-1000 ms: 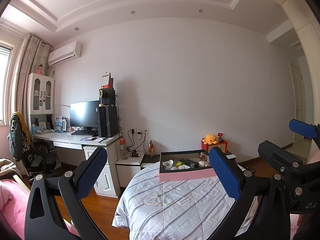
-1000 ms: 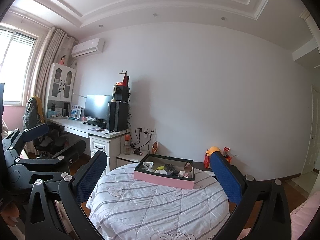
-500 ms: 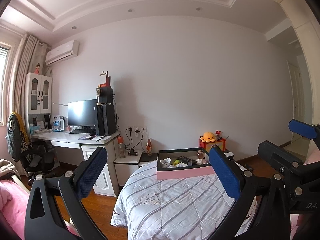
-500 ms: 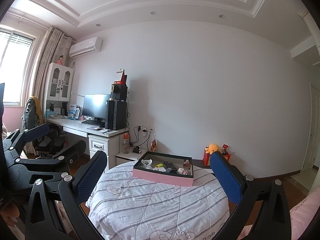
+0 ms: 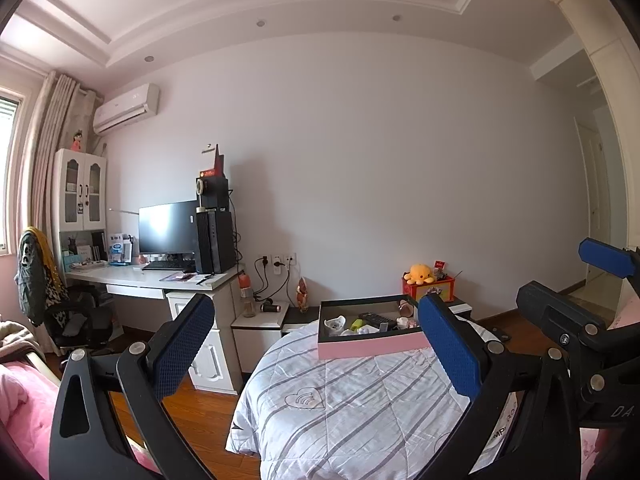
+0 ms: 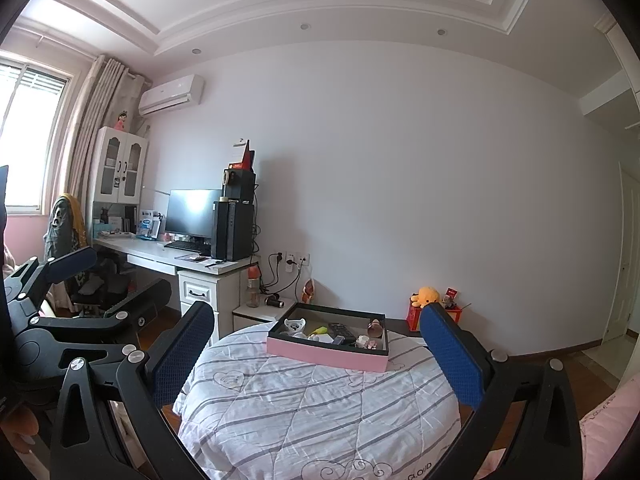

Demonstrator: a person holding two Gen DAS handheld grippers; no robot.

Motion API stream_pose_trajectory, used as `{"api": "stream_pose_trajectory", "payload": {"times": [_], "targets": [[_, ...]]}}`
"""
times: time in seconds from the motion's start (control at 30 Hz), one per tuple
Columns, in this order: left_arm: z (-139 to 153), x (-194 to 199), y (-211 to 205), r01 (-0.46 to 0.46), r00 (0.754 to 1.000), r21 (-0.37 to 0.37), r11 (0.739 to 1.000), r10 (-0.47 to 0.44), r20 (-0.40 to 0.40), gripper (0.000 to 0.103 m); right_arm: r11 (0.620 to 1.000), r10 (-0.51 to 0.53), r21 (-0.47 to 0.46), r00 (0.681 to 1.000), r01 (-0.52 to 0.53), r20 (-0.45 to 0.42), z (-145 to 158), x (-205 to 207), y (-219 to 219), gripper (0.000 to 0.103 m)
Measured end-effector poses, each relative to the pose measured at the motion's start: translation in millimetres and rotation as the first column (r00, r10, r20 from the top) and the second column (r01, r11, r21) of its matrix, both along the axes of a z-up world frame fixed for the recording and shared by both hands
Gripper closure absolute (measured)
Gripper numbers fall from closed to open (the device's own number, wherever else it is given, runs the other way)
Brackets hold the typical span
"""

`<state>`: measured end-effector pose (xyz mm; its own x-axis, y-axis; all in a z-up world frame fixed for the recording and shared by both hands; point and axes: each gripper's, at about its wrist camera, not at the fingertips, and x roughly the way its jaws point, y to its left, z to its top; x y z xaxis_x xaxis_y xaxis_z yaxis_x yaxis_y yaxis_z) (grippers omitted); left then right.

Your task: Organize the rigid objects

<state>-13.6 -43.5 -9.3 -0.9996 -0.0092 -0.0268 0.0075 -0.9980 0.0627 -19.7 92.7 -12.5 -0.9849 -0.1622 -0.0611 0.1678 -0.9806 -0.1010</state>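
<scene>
Both my claws are spread wide with nothing between the pads: left gripper (image 5: 316, 344), right gripper (image 6: 316, 346). Over the last second the pink tray (image 6: 326, 354) has slid a bit lower and grown slightly in both wrist views, so I'm closing in on it, though it's far off. I judge this as an approach. Whether sorting is pending or already done, I can't tell from here.

The tray sits at 12 o'clock from the right claw and about 1 o'clock from the left, on the far part of the round quilted cover (image 6: 316, 412). It is a shallow rectangular box with matte pink outer walls and a dark inner rim.

Inside it:
- a small white cup-like piece (image 6: 295, 325)
- something yellow-green (image 6: 320, 331)
- a flat black remote-shaped slab (image 6: 340, 329)
- a brownish cylinder on its side (image 6: 375, 326)

All look hard and small; details are too tiny to resolve. The cover is soft fabric, grey-striped and stitched in diamonds. My pads are blue and finely textured.
</scene>
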Motion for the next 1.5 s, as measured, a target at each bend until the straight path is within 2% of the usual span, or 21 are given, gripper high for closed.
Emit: {"api": "stream_pose_trajectory", "payload": {"times": [1.5], "targets": [[3.6, 2.6, -1.0, -0.009, 1.000, -0.013, 1.000, 0.008, -0.019, 0.000, 1.000, -0.004, 0.009, 1.000, 0.004, -0.004, -3.6, 3.6, -8.2, 0.000]]}}
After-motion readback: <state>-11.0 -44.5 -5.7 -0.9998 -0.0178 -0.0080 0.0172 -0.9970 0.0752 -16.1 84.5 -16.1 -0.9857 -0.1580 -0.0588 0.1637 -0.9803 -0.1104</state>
